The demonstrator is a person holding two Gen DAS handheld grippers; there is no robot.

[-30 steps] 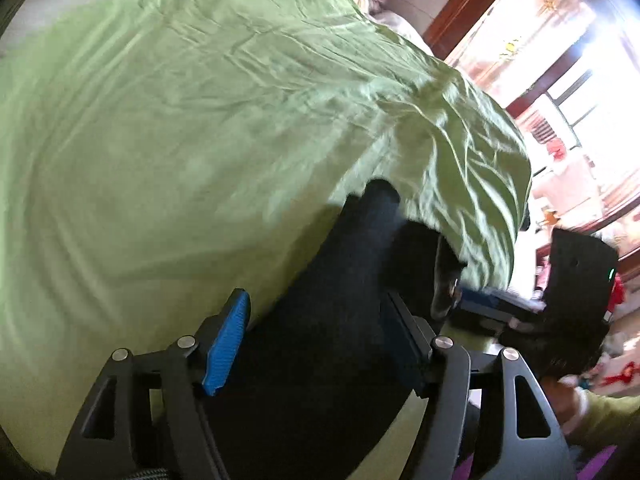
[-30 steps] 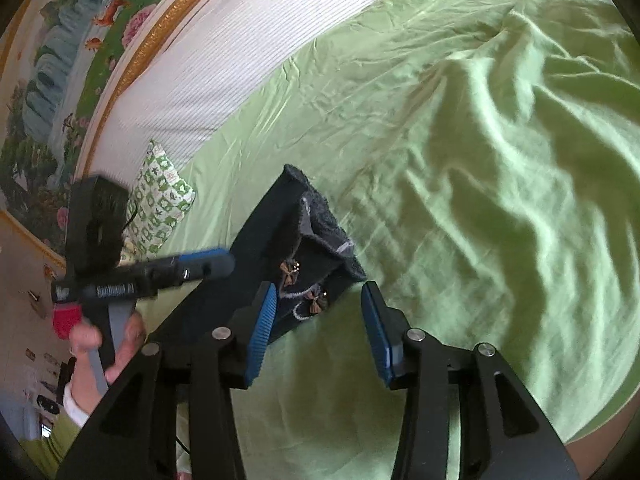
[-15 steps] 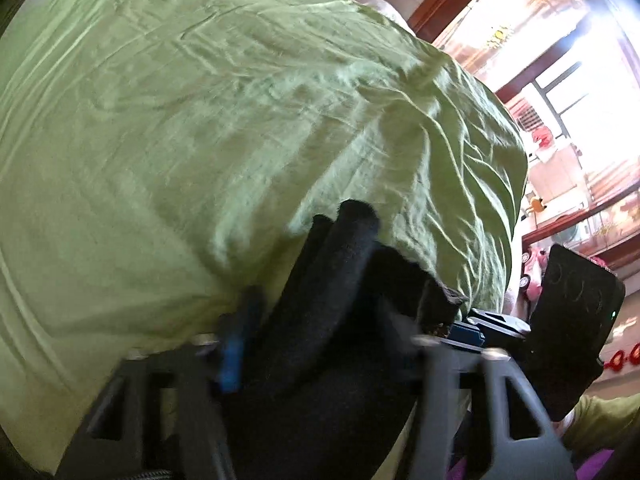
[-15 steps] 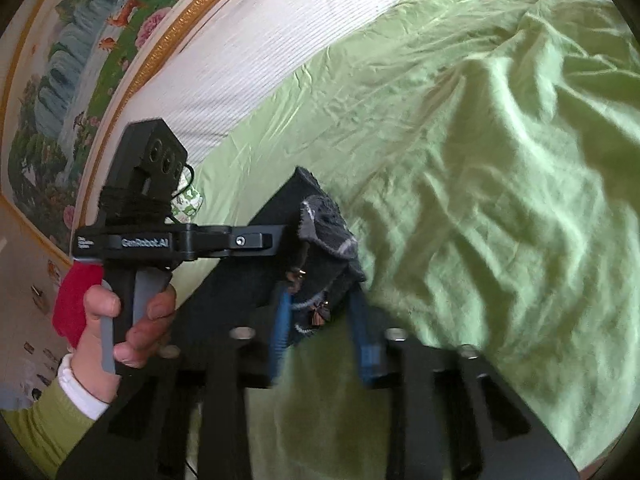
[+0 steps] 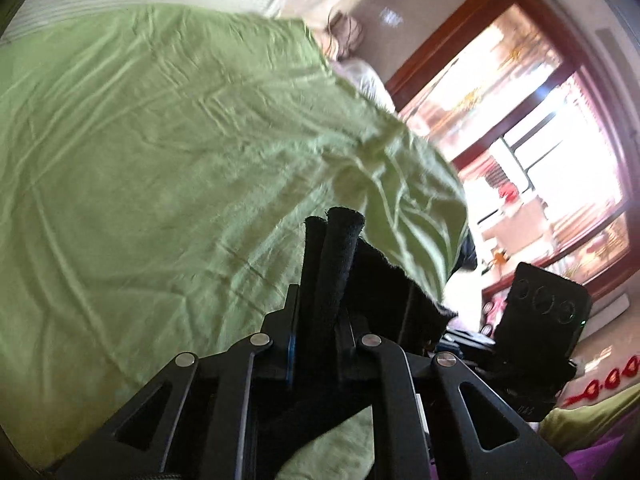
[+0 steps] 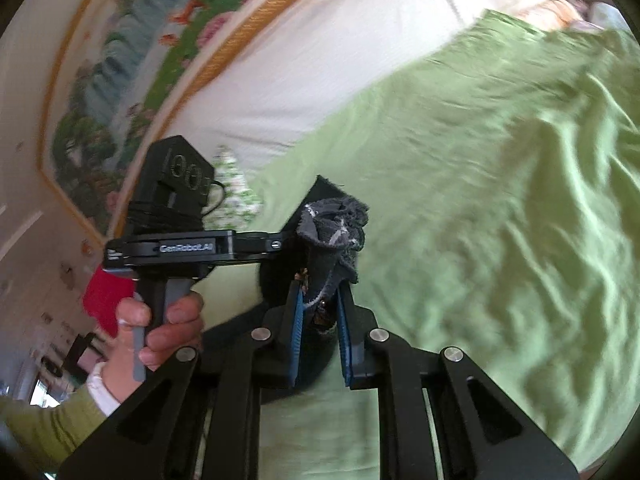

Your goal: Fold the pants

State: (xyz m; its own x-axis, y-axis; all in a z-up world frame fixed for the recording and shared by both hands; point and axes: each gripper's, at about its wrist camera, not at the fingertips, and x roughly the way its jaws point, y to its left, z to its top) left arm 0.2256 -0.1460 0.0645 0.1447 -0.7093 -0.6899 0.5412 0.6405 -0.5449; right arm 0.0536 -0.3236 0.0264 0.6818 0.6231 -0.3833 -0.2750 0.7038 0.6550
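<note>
presently the surroundings comprise a wrinkled green bedsheet (image 5: 168, 168) covering the bed, a white ribbed headboard (image 6: 320, 64) behind it, a gold-framed landscape painting (image 6: 132, 68) on the wall, a patterned pillow (image 6: 236, 196) at the bed's edge, and a wood-framed window (image 5: 532, 128) blown out by daylight. in the left wrist view the right gripper's black camera housing blocks part of the lower window area; in the right wrist view the person's left hand (image 6: 160, 320) and the left gripper (image 6: 280, 245) cover the pillow's near side. the black pants (image 5: 340, 264) are lifted clear of the sheet between both tools, a thick plush fabric bunched into upright rolls, with a grey lining and pale stitching at the waistband seen from the right wrist. compared with a second ago, when both sets of blue-padded fingers stood apart around cloth lying on the bed, the left gripper is now clamped on the pants and the right gripper (image 6: 320, 312) is likewise pinching the waistband, and the garment has risen off the sheet. both views are motion-blurred.
</note>
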